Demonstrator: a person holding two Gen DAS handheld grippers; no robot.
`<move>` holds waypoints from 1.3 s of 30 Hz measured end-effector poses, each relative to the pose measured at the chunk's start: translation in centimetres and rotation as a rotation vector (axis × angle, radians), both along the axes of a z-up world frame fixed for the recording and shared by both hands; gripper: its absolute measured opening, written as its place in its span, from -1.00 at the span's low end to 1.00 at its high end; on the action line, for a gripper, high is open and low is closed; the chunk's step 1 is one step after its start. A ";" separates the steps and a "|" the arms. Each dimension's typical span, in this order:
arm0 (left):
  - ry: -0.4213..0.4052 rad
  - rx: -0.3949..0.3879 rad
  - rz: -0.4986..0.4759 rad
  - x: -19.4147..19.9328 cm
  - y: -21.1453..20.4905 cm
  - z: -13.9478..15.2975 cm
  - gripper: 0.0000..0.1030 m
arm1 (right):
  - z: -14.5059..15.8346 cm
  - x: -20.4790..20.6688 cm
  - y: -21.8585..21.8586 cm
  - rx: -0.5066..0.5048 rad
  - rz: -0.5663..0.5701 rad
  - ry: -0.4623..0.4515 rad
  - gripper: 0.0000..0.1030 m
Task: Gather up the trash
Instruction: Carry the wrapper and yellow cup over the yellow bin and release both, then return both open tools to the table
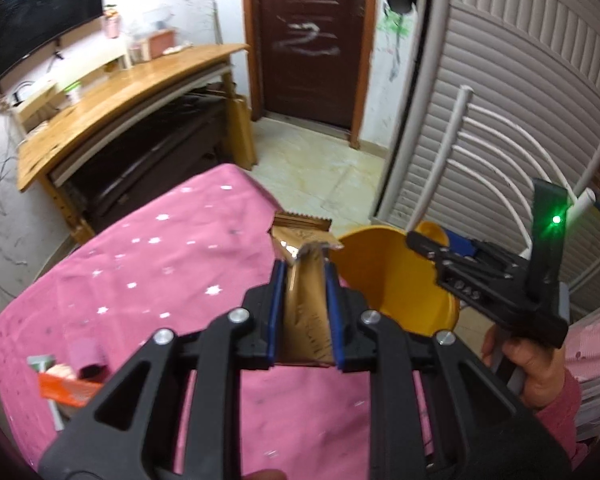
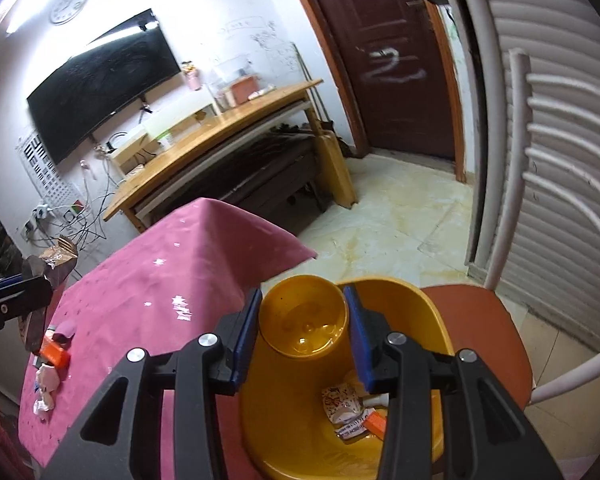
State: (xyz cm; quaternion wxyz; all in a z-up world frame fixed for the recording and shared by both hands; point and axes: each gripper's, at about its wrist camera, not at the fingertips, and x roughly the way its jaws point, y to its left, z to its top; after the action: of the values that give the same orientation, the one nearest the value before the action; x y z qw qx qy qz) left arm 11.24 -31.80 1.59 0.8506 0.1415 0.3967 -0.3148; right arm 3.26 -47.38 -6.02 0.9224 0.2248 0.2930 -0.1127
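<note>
My left gripper [image 1: 306, 270] is shut on a gold-brown snack wrapper [image 1: 302, 240] and holds it above the pink star-print tablecloth [image 1: 160, 264], just left of the yellow bin [image 1: 396, 276]. My right gripper [image 2: 302, 300] is shut on the bin's round yellow swing lid [image 2: 304, 320] and holds it over the open bin [image 2: 428, 320]. Several crumpled wrappers [image 2: 348, 408] lie in the bin's bottom. The left gripper with its wrapper [image 2: 58, 260] shows at the left edge of the right wrist view. The right gripper [image 1: 420, 242] shows at the bin's rim in the left wrist view.
More litter lies on the cloth: an orange packet [image 1: 66, 390], a pink tube [image 1: 88, 354] and white crumpled paper [image 2: 46, 384]. The bin stands on a red-seated white chair [image 2: 488, 328]. A wooden desk [image 1: 112, 96], a brown door [image 1: 312, 40] and a slatted shutter [image 1: 520, 80] stand behind.
</note>
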 end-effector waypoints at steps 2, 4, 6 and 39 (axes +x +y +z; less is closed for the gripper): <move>0.014 0.013 -0.017 0.0 -1.7 -0.6 -0.64 | -0.6 0.1 -0.7 0.018 -0.008 0.012 -0.29; 0.035 0.028 -0.029 0.3 -3.5 -1.4 -0.64 | -1.3 0.0 -1.7 0.042 -0.029 0.017 -0.27; 0.062 0.036 -0.041 0.6 -4.9 -2.1 -0.64 | -1.8 -0.2 -2.6 0.064 -0.042 0.020 -0.26; 0.132 -0.130 0.124 0.8 3.5 0.1 0.38 | 0.8 0.7 2.8 0.019 0.064 -0.035 -0.09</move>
State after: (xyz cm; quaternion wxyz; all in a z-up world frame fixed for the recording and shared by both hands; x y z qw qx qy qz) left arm 12.03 -28.28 1.70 0.8479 0.0400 0.4386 -0.2953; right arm 3.91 -44.61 -5.19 0.9284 0.2259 0.2849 -0.0767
